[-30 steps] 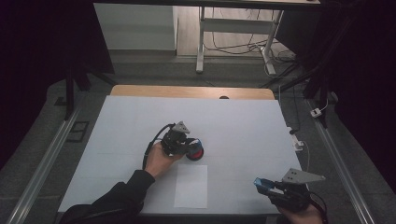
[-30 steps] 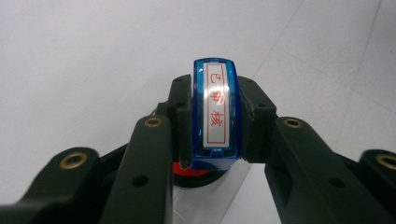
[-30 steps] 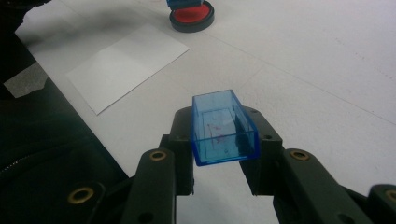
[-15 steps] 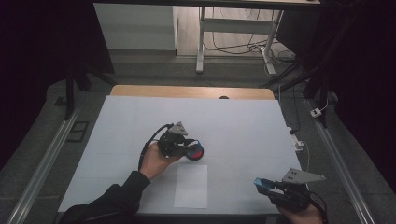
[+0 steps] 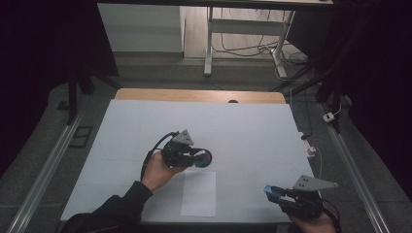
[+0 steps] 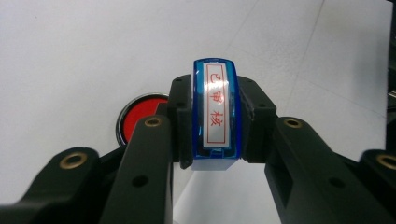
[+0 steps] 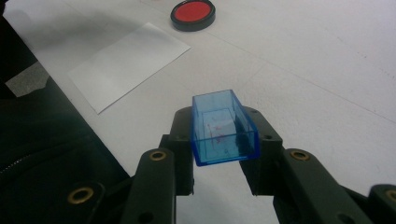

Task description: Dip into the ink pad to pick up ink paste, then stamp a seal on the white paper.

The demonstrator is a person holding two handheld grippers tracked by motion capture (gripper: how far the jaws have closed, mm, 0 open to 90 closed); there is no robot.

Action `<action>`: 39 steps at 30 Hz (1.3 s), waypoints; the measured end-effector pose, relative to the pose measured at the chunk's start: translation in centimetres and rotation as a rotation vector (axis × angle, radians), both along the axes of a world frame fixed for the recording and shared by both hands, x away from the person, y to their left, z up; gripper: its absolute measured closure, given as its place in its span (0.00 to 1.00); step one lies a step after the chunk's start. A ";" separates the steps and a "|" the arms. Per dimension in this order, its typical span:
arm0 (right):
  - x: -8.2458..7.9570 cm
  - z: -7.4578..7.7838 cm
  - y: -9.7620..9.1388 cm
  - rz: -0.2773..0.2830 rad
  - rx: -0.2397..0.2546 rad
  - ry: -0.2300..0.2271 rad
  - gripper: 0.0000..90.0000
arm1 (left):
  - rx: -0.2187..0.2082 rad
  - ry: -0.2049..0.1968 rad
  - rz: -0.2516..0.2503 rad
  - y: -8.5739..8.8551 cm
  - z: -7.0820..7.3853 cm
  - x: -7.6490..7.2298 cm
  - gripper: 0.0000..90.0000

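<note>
- We see a white table (image 5: 243,131) in a dim room.
- Our left gripper (image 6: 215,122) is clamped on a blue stamp (image 6: 215,112) with red characters; a red ink pad (image 6: 135,119) lies just beyond its jaws.
- Our right gripper (image 7: 224,140) grips a blue transparent cap (image 7: 223,127), a white paper sheet (image 7: 128,63) farther ahead.

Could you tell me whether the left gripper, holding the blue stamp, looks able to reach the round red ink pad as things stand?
Probably yes: the left gripper, shut on the blue stamp, hangs right beside the round red ink pad, whose open face looks uncovered.
</note>
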State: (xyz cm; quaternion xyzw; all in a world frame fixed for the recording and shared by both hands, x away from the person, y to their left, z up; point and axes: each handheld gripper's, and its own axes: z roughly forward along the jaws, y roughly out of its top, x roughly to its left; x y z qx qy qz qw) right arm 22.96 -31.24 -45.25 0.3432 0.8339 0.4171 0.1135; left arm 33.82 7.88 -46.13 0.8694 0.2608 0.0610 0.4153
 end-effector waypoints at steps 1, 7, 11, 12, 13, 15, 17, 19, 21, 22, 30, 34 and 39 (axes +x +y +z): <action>0.0 0.0 0.0 -0.003 -0.003 -0.001 0.76 | -0.002 0.000 0.000 0.0 0.0 -0.1 0.78; 0.0 0.0 0.0 -0.002 -0.001 0.000 0.76 | -0.025 0.020 -0.017 0.5 0.5 -0.7 0.78; 0.0 0.0 0.0 -0.002 0.000 0.000 0.76 | -0.027 0.019 -0.020 1.0 0.7 -1.4 0.78; 0.0 0.0 0.0 -0.002 0.000 0.000 0.76 | -0.028 0.020 -0.022 1.1 0.7 -1.5 0.78; 0.0 0.0 0.0 -0.002 -0.001 0.001 0.76 | -0.028 0.020 -0.021 1.2 0.8 -1.7 0.78; 0.0 0.0 0.0 -0.002 -0.001 0.000 0.76 | -0.030 0.020 -0.022 1.5 0.9 -2.1 0.78; 0.0 0.0 0.0 -0.002 -0.001 0.001 0.76 | -0.037 0.020 -0.023 1.8 1.0 -2.4 0.78; 0.0 0.0 0.1 -0.002 0.000 0.000 0.76 | -0.041 0.019 -0.024 2.0 1.1 -2.7 0.78; 0.0 0.0 0.1 -0.002 0.000 0.001 0.76 | -0.049 0.018 -0.029 2.2 1.3 -3.0 0.78; 0.0 0.0 0.1 -0.002 0.000 0.000 0.76 | -0.053 0.019 -0.029 2.3 1.3 -3.2 0.78; 0.0 0.0 0.1 -0.001 -0.002 -0.001 0.76 | -0.055 0.026 -0.044 2.5 1.3 -4.3 0.78; 0.0 0.0 0.1 -0.004 -0.005 0.000 0.76 | -0.050 0.031 -0.053 2.3 1.0 -4.6 0.78; 0.0 0.0 0.1 -0.003 -0.004 0.000 0.76 | -0.031 0.020 -0.057 1.9 0.5 -5.0 0.78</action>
